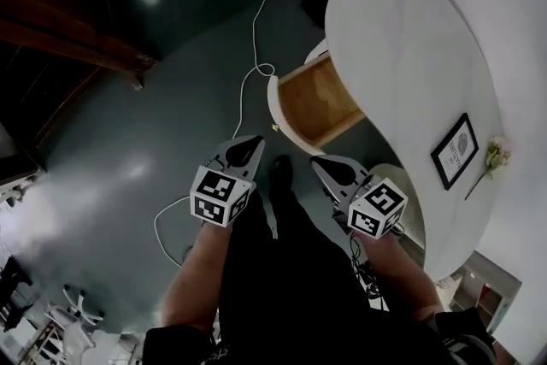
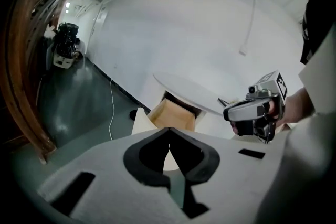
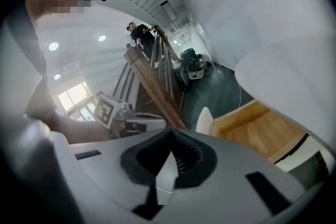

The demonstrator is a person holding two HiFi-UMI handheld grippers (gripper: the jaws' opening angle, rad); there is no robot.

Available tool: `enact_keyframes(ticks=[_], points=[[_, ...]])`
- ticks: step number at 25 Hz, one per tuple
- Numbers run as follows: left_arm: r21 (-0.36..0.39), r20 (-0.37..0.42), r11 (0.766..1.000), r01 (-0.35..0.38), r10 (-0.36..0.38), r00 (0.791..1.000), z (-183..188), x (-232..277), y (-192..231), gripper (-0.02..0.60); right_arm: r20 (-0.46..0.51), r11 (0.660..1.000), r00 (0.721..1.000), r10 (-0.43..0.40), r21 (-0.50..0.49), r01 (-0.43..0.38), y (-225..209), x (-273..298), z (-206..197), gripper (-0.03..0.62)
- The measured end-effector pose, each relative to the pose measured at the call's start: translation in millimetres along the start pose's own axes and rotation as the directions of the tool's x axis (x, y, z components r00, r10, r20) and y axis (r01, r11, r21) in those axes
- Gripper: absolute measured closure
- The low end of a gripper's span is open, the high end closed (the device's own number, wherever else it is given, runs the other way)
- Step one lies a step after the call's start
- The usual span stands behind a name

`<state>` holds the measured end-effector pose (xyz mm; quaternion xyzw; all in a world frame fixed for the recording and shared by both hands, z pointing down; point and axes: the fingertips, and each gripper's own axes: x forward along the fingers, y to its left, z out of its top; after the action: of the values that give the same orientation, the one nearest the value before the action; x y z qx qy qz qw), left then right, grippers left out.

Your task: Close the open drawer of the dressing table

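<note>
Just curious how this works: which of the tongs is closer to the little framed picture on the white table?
Right. The right tongs sit just left of the framed picture; the left tongs are farther left, beyond them.

The rear of the open drawer [image 1: 318, 103] runs under the white tabletop [image 1: 402, 55] and is hidden there. In the left gripper view, the left claw [image 2: 168, 129] covers the drawer front's lower part. Print on the framed card [image 1: 455, 150] is too small to read. The white cable [image 1: 255, 21] leaves the head view's top edge.
</note>
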<state>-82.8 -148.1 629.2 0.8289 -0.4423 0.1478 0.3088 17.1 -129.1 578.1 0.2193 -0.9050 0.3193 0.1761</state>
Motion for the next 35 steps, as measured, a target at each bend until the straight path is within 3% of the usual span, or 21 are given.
enact_keyframes(ticks=[4, 11, 14, 18, 25, 29, 35], points=[[0.001, -0.023, 1.0, 0.011, -0.011, 1.0, -22.8, 22.2, 3.9, 0.572, 0.014, 0.999, 0.999, -0.045, 0.032, 0.044, -20.1, 0.2, -11.5, 0.591], [0.045, -0.065, 0.999, -0.015, 0.018, 0.998, -49.8, 60.0, 16.4, 0.572, -0.003, 0.996, 0.999, -0.052, 0.078, 0.052, -25.1, -4.8, -40.7, 0.591], [0.069, -0.082, 0.998, 0.005, 0.001, 0.997, -55.8, 74.3, 16.2, 0.506, -0.004, 0.994, 0.998, -0.06, 0.093, 0.06, -29.9, -8.5, -49.0, 0.591], [0.11, -0.111, 0.993, 0.047, -0.035, 0.993, -62.4, 89.5, 9.0, 0.486, -0.002, 0.991, 0.997, -0.079, 0.109, 0.079, -40.9, -12.5, -57.1, 0.591], [0.145, -0.095, 0.986, 0.08, -0.066, 0.993, -55.8, 100.1, 6.3, 0.489, 0.001, 0.987, 0.996, -0.087, 0.138, 0.086, -46.7, -11.5, -70.6, 0.591], [0.155, -0.111, 0.978, 0.139, -0.123, 0.986, -56.3, 111.0, -3.6, 0.53, 0.017, 0.984, 0.995, -0.101, 0.153, 0.097, -50.6, -14.2, -73.1, 0.591], [0.218, -0.101, 0.963, 0.162, -0.143, 0.985, -38.6, 135.1, -13.3, 0.541, 0.056, 0.973, 0.99, -0.132, 0.197, 0.118, -66.7, -15.9, -80.0, 0.591]])
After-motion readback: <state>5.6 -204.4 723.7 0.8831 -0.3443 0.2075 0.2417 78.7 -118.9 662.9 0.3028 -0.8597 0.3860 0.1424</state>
